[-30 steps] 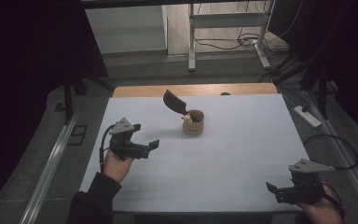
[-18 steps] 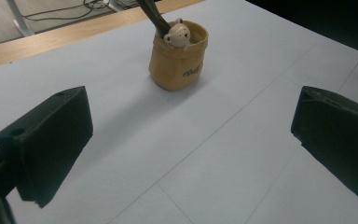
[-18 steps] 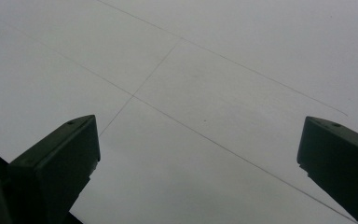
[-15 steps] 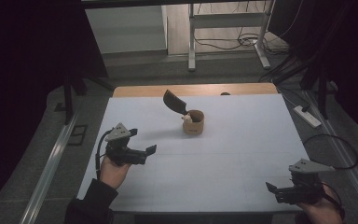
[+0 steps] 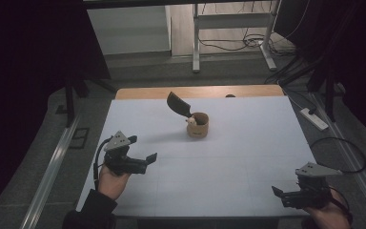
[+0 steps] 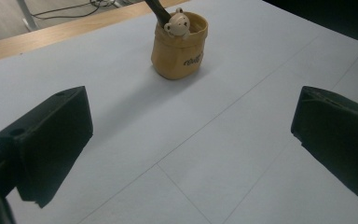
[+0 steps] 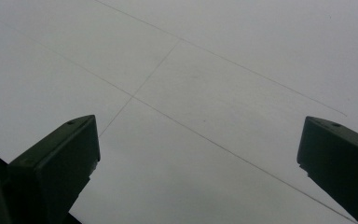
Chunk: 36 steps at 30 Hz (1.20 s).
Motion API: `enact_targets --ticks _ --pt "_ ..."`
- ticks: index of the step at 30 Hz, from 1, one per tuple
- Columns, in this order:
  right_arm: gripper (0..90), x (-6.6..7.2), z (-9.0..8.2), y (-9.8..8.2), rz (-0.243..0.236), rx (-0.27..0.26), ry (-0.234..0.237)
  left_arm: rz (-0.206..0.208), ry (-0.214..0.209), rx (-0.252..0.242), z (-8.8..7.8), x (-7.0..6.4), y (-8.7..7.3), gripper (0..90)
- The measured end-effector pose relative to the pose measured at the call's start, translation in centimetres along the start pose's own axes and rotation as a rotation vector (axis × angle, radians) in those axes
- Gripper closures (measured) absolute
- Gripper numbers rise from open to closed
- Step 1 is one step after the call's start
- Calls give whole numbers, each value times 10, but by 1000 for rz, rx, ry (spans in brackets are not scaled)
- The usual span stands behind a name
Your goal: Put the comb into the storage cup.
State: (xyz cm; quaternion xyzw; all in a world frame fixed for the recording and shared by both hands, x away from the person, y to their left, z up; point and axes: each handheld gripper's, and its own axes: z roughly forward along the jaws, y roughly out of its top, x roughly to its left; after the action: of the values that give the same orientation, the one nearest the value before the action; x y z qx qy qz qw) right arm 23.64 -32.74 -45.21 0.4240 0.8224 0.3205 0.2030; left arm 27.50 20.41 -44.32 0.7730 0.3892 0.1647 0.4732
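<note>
Here, the left gripper [image 5: 145,160] hovers with jaws wide apart, aimed at a small tan bear-faced cup [image 6: 179,45] holding a dark spoon-like utensil [image 5: 178,104]. The right gripper [image 5: 280,194] is likewise spread, empty, over the white paper-covered table [image 5: 248,143].

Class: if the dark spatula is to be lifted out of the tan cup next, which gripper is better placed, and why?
Probably the left gripper: it is open, nearer the cup, and faces it in its own view. The right gripper sits at the table's near corner, facing bare table. Spatula.

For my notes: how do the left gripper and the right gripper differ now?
The left gripper is at the table's left side, farther forward; the right gripper is at the near right corner. The left gripper faces the cup; the right gripper faces bare table. Both are open and hold nothing.
</note>
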Motion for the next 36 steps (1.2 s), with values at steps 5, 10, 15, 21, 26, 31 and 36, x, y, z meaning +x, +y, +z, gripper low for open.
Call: enact_targets --ticks 5,10,15,21,26,31,36 --pt "0 0 0 0 1 0 0 -2 4 6 -4 -1 -3 0" --pt "0 0 0 0 1 -1 -1 -3 9 13 -8 -3 -8 0" --pt "0 0 0 0 0 0 -1 -7 20 18 -13 -3 -14 0" --pt "0 0 0 0 0 0 -1 -17 39 27 -20 -2 -22 0" --pt "0 0 0 1 1 0 -1 -29 46 29 -26 -2 -28 0" --pt "0 0 0 1 2 0 -2 -34 52 28 -30 -4 -31 0" --pt "0 0 0 1 2 1 -3 -36 59 34 -34 -6 -35 0"
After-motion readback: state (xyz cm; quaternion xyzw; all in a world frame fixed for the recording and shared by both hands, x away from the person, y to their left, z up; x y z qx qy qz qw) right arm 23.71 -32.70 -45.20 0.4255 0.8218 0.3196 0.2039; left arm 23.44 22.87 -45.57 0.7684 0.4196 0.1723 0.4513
